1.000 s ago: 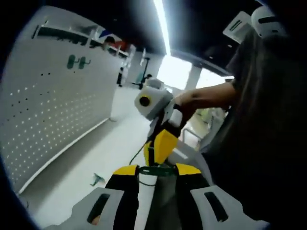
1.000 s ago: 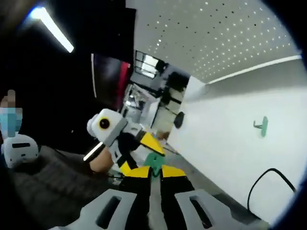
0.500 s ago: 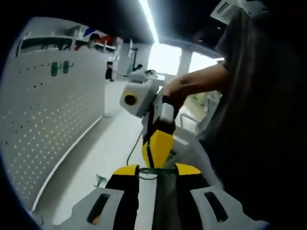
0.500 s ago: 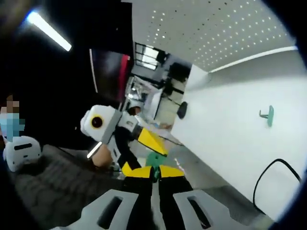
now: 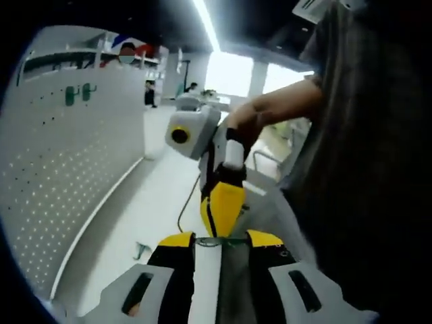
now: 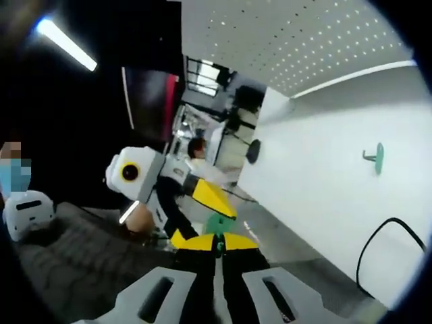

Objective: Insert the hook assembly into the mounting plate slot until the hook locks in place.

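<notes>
the green hook piece [image 6: 217, 225] is mostly hidden, pinched at the tips of the right gripper [image 6: 217, 244] and the left gripper [image 5: 220, 241], both narrowed on it. a second green hook [image 6: 375, 158] lies apart on the white table [image 6: 324, 182], below the pegboard [image 5: 61, 175].
</notes>
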Demonstrator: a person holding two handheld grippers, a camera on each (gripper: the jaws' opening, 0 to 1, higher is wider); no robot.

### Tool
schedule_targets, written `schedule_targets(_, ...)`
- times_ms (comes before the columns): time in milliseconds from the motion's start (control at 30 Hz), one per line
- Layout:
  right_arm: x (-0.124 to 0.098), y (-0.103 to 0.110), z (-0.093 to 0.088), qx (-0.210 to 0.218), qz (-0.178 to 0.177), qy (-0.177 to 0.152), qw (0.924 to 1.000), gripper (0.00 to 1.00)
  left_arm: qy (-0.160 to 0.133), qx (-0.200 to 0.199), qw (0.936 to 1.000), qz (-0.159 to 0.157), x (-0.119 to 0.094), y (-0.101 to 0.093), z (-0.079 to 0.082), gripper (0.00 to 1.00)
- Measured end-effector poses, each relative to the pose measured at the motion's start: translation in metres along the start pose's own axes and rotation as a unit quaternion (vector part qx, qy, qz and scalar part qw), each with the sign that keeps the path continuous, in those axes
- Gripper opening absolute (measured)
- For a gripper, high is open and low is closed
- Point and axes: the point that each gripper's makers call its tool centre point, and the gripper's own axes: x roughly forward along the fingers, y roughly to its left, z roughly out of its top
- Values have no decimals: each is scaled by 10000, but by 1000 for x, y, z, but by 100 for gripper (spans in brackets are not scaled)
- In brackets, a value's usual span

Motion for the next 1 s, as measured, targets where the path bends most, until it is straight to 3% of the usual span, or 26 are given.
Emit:
schedule_targets(133, -3, -2, 10, -133, -91, -191, 9997, 0, -170, -293, 9993, 125, -3, 6, 6, 34)
schedule_targets(200, -3, -1, 13, -202, -130, -223, 9995, 0, -219, -626, 9974, 269, -5, 13, 7, 45)
schedule_targets(233, -3, 0, 15, -240, -125, -274, 9993, 0, -205, -686, 9967, 391, -7, 18, 6, 53)
schedule_targets(300, -2, 4, 20, -360, -108, -387, 9985, 0, -198, -623, 9965, 528, -9, 23, 5, 60)
schedule_targets(433, 0, 4, 31, -1067, -403, -545, 9920, 0, -569, -1101, 9902, 644, -13, 28, 16, 73)
schedule_targets(500, 1, 4, 37, -1310, -567, -667, 9875, 0, -706, -1197, 9880, 676, -16, 31, 20, 75)
schedule_targets(700, 0, 0, 50, -2124, -1097, -848, 9673, 0, -859, -1321, 9829, 955, -21, 39, 26, 85)
schedule_targets(767, -1, -2, 55, -2433, -1336, -894, 9565, 0, -936, -1511, 9788, 1021, -21, 41, 28, 91)
schedule_targets(867, 1, 3, 61, -2656, -1427, -1036, 9478, 0, -1159, -1685, 9715, 1198, -25, 46, 35, 99)
schedule_targets(933, 0, 0, 69, -2891, -1668, -1188, 9351, 0, -1244, -1783, 9680, 1255, -27, 48, 38, 100)
schedule_targets(1000, -1, 0, 75, -2941, -1798, -1348, 9290, 0, -1284, -1773, 9666, 1331, -29, 50, 40, 100)
